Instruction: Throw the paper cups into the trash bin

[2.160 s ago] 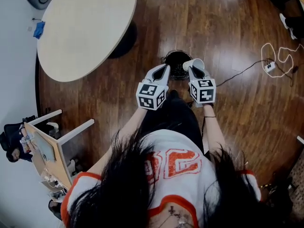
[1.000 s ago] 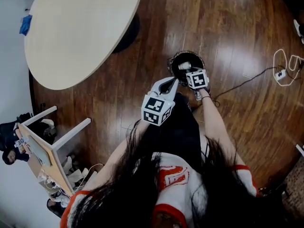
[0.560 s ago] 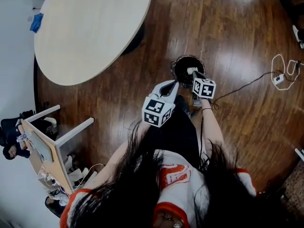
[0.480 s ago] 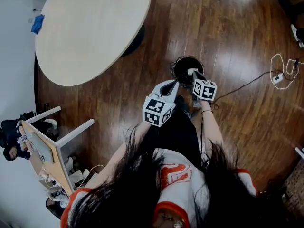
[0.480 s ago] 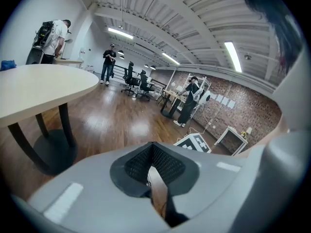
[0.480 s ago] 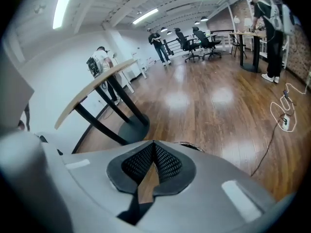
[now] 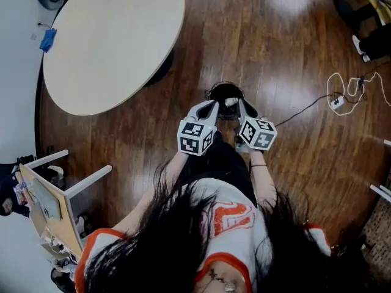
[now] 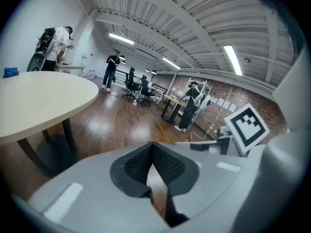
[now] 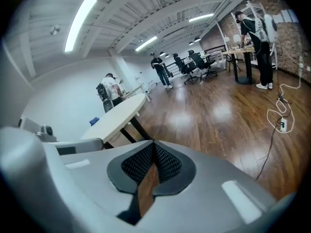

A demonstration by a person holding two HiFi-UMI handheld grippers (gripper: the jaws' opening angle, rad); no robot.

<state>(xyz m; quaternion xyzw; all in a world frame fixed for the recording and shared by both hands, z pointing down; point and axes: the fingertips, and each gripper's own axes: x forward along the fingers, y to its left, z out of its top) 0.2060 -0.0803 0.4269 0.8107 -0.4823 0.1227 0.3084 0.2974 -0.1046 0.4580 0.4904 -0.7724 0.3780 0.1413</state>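
Note:
A dark round trash bin (image 7: 221, 92) stands on the wooden floor just ahead of both grippers. A white paper cup (image 7: 231, 102) lies inside it, near its front rim. In the head view my left gripper (image 7: 212, 104) and right gripper (image 7: 239, 104) sit side by side at the bin's near edge, tips pointing toward it. The left gripper (image 8: 153, 147) is shut with nothing between its jaws. The right gripper (image 9: 153, 145) is also shut and empty. Neither gripper view shows the bin or the cup.
A round beige table (image 7: 110, 41) with a small blue thing (image 7: 49, 39) stands to the left. A white cable and power strip (image 7: 336, 101) lie on the floor at right. A wooden desk frame (image 7: 52, 194) is at lower left. People stand far off.
The right gripper held the cup over the bin, let it drop in, shut its jaws and drew back beside the left gripper. The cup now lies in the bin.

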